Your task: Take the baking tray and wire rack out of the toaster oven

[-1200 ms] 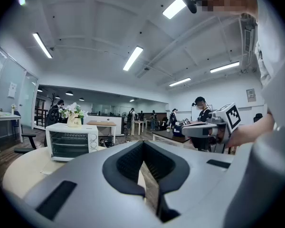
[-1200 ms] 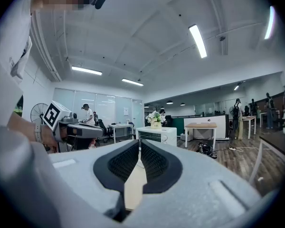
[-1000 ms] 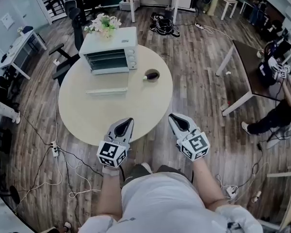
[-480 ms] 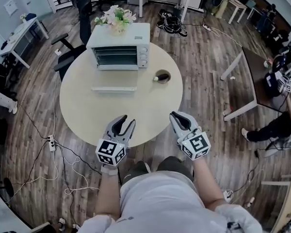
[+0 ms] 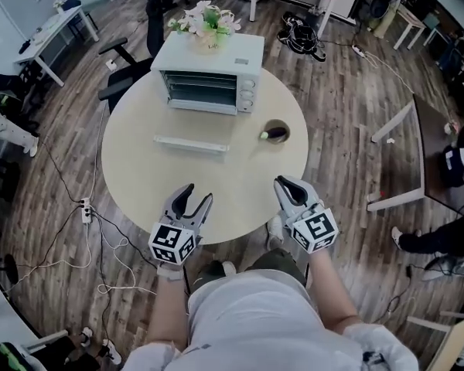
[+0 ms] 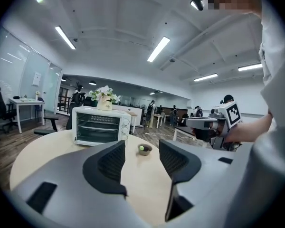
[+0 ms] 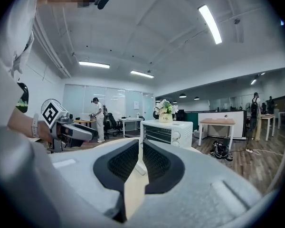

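LEFT: my left gripper (image 5: 199, 193) had just spread its jaws wide, nothing between them | RIGHT: right gripper (image 5: 283, 182) pinched together, empty | MOVE: both had pushed in over the near edge of the round beige table (image 5: 131, 168) | TARGET: metal baking tray and wire rack (image 5: 202, 92) sat inside the white box-shaped toaster oven (image 5: 216, 52) on the far side, well apart from both | READ: approach only, I judged, nothing out yet

Round cream-coloured bench (image 5: 139, 176) with three things standing on its far half.

A boxy white toaster oven (image 5: 209, 79) sits at the far edge, its glass front facing the near side and its knobs at the right end. In front of it, apart from it and roughly parallel to its front, lies a long, narrow pale strip (image 5: 191, 143). To the right of the strip stands a small dark round bowl (image 5: 275, 133) holding a little green ball (image 5: 264, 135). The near half is bare.
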